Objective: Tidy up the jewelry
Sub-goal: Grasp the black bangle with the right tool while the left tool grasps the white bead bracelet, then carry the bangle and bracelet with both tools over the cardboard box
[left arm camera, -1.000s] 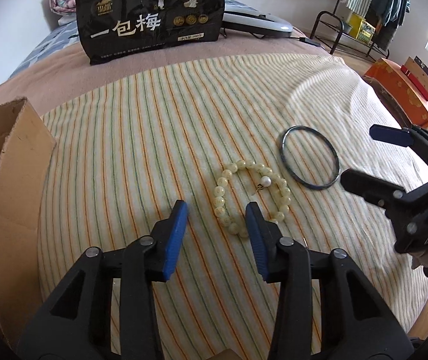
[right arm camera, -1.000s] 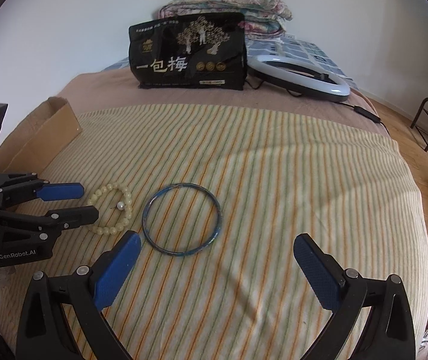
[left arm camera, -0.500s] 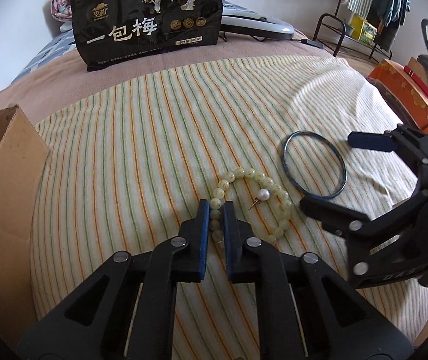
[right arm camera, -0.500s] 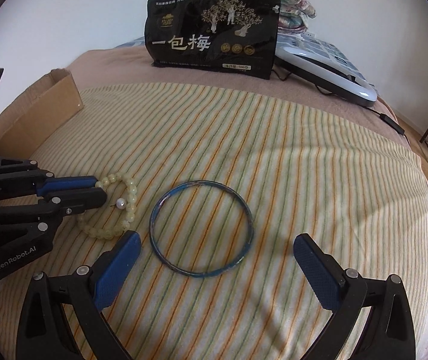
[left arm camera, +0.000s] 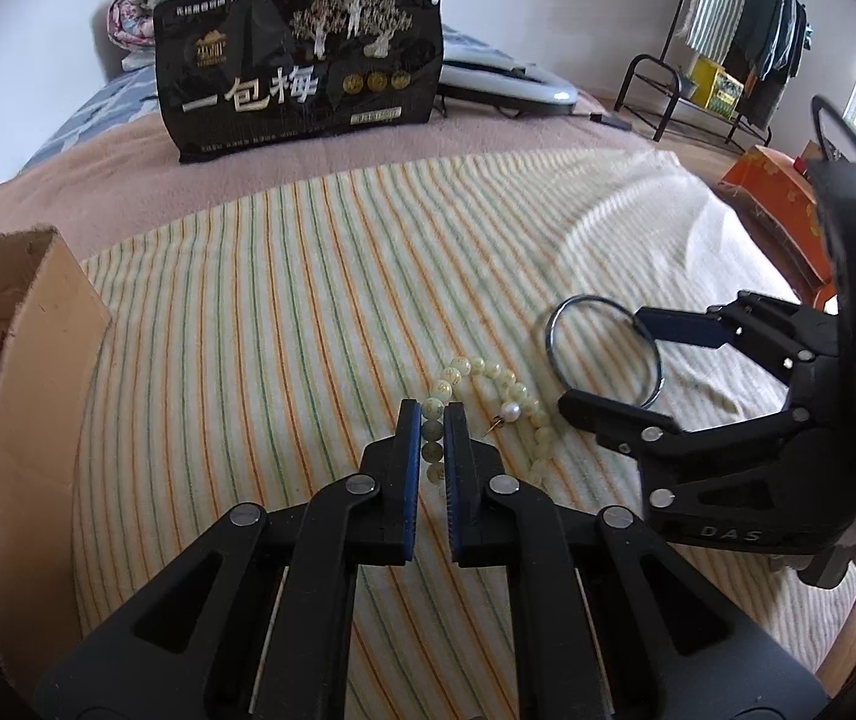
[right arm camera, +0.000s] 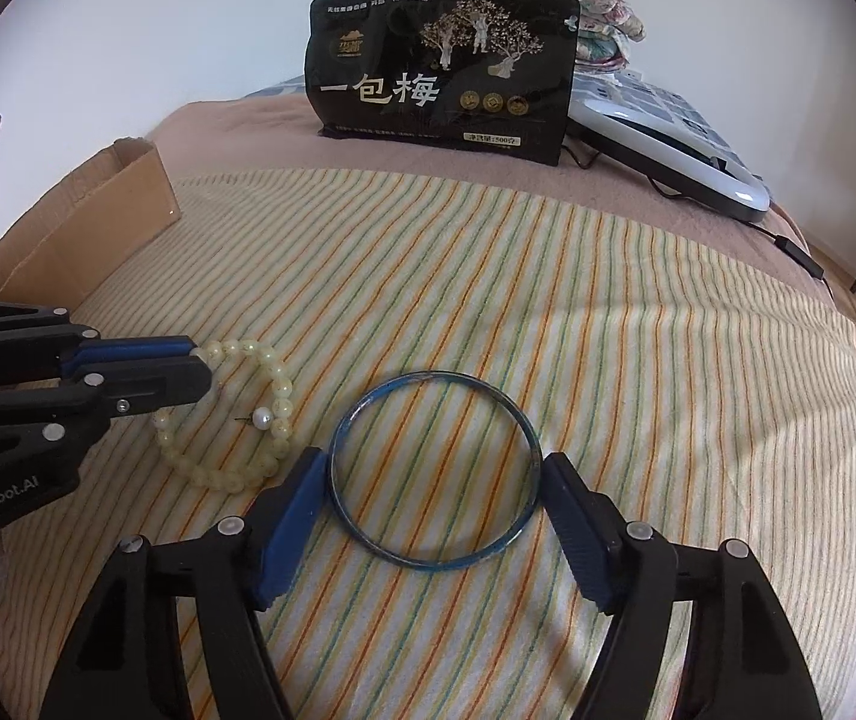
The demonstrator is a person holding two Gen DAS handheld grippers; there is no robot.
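We're pinching the bead bracelet (left arm camera: 491, 402) mid-frame with the left gripper (left arm camera: 433, 420) while the right gripper (right arm camera: 434, 480), jaws spread, is straddling the blue bangle (right arm camera: 435, 468) lower centre: thin rim, likely slipping out on closing.

Two pieces of jewelry, one beaded bracelet (right arm camera: 230, 420) and one blue bangle (right arm camera: 435, 468), plus one cardboard box (left arm camera: 14, 360), one black bag (right arm camera: 440, 96)

black snack bag (right arm camera: 440, 102): "一包梅" (large white characters) | left gripper (right arm camera: 203, 367): "GenRobot.AI" | right gripper (left arm camera: 626, 369): "DAS"
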